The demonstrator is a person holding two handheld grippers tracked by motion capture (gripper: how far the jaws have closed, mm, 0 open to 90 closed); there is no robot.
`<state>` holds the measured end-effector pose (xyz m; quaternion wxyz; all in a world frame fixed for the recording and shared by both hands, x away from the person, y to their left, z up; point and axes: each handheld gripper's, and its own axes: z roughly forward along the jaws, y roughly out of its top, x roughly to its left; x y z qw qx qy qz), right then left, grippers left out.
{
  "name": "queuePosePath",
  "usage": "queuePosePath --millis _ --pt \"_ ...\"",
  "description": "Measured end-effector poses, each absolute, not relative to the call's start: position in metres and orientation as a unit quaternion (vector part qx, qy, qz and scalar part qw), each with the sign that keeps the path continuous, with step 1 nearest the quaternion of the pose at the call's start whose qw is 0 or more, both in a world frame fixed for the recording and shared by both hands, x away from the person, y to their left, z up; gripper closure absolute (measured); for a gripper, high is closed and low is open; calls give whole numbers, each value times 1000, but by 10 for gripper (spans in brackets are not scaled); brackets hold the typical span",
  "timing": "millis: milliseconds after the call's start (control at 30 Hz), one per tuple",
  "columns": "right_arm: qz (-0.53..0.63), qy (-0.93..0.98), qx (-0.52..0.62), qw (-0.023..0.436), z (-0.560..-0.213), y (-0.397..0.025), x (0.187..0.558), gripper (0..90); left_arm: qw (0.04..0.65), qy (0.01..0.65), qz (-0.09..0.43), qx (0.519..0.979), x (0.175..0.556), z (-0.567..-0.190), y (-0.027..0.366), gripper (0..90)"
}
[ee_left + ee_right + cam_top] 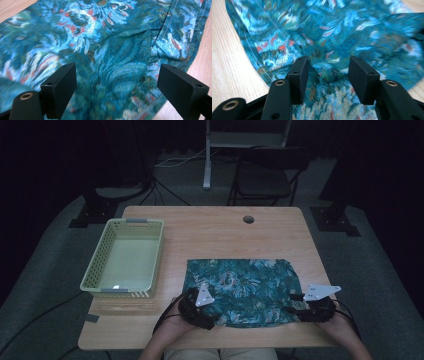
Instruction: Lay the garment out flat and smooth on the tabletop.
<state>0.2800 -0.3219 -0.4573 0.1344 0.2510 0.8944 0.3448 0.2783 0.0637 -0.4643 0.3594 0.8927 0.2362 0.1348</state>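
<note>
A pale green basket (123, 257) sits on the worktop (215, 227), well off to the left of the left claw (199, 301) and beyond it. That claw hangs over the near left corner of the patterned teal cloth (240, 290), its jaws spread wide with fabric under the gap and nothing between them. The cloth lies flat, long axis running straight across from one claw to the other, so each hand has its own near corner just ahead. The right claw (300, 301) is at the near right corner, jaws parted more narrowly, straddling a raised fold (329, 72) of the cloth, not yet pinched, as far as I can judge.
</note>
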Motion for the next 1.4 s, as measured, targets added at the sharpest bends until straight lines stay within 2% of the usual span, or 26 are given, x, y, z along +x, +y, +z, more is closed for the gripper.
queuePosePath --millis 100,133,333,367,467,600,833,967,1033,1100,1133,1233,1400 --pt "325 906 236 134 -462 -315 284 531 353 223 129 899 281 -466 58 182" --pt "319 909 230 135 -462 -313 285 535 354 218 127 901 282 -466 58 275" --pt "292 924 202 143 -461 -303 294 655 343 213 128 906 288 -468 57 485" --pt "288 926 200 143 -461 -301 295 682 343 211 124 907 289 -468 57 565" --pt "275 931 192 146 -459 -296 298 772 342 208 109 910 289 -467 56 723" --pt "267 935 187 144 -459 -291 295 859 333 209 93 915 285 -465 56 890" --pt "269 940 168 124 -450 -289 284 873 325 204 70 921 264 -452 60 900" --pt "267 947 133 118 -430 -285 271 874 372 195 40 907 257 -431 70 899" --pt "317 937 124 73 -415 -286 274 873 406 212 28 889 266 -420 79 899" --pt "383 903 196 12 -402 -294 297 873 434 256 9 864 288 -419 90 899" --pt "407 871 275 -7 -402 -304 326 876 431 307 -8 848 313 -431 99 899" --pt "380 853 358 -20 -424 -310 364 875 420 336 -21 843 331 -446 102 899" --pt "332 868 369 -17 -452 -296 385 875 403 341 -29 849 346 -462 98 896"
